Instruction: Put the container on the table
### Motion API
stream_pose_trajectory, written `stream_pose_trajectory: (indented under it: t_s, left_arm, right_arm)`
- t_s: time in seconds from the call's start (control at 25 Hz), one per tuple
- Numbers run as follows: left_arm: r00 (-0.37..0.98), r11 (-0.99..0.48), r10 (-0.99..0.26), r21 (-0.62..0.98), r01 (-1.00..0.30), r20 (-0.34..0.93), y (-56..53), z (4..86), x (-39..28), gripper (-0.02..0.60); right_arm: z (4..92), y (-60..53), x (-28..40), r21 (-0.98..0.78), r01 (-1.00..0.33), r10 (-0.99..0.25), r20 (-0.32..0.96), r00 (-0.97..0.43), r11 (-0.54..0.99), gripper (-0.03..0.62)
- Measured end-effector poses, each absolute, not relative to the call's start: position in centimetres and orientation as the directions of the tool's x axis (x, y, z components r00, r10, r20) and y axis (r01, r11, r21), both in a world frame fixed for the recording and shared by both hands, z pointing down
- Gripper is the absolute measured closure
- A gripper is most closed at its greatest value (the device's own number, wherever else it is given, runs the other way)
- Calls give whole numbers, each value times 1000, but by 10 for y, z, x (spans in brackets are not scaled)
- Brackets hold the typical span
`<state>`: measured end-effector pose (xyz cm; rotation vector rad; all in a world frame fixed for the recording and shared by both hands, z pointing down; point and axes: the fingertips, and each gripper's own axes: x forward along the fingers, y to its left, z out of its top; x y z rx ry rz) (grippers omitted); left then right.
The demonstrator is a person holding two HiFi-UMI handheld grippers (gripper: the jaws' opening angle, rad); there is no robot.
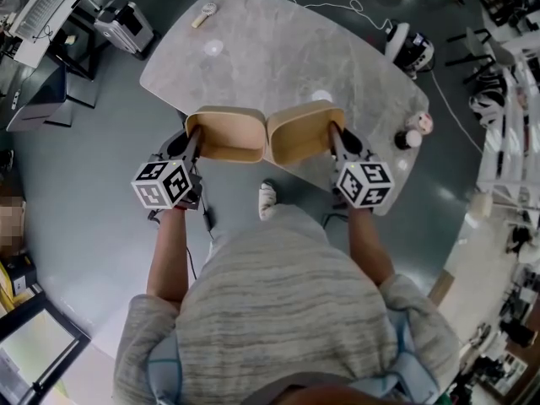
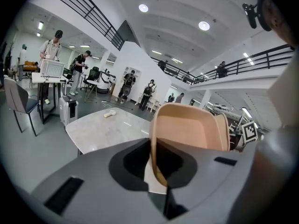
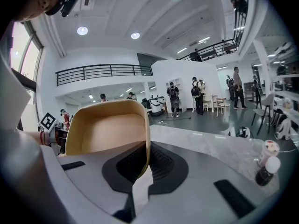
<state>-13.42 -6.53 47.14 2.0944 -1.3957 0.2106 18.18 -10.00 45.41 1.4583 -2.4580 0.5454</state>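
Left tongs [image 1: 192,139], right tongs [image 1: 335,135] pinch container [image 1: 228,135] ends; long axis crosswise.

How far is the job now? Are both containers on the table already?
Done: the left gripper is shut on the left container by its rim, the right gripper on the right container. In hand: both hang side by side at the near edge of the table; contact cannot be told. Left: set them down, let go.

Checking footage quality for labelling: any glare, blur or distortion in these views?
Head view: sharp, two lamp glare spots on the table. Left gripper view: heavy fisheye bending, black corners, left container sharp. Right gripper view: the same, right container sharp.
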Motion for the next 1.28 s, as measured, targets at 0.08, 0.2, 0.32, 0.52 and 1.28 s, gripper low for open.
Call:
stream_pose_trajectory:
  t_s: [0.08, 0.2, 0.32, 0.52, 1.28]
  left_arm:
    - [428, -257, -787, 393, -883, 445, -75, 471, -129, 557]
    - [421, -252, -791, 390, -886, 444, -89, 468, -122, 557]
    - [418, -250, -790, 388, -887, 448, -97, 468, -116, 557]
    - [426, -261, -788, 386, -885, 444, -113, 466, -113, 557]
    - [431, -243, -766, 406, -881, 476, -163, 495, -143, 557]
  right_arm:
    - [452, -109, 186, -203, -874, -790, 373, -486, 442, 588]
    - [450, -124, 192, -208, -869, -786, 370, -495, 449, 589]
    - [449, -135, 198, -204, -869, -786, 371, -494, 450, 588]
    - [449, -148, 203, -206, -873, -791, 369, -488, 442, 588]
    - [476, -188, 182, -200, -903, -793, 432, -430, 381, 588]
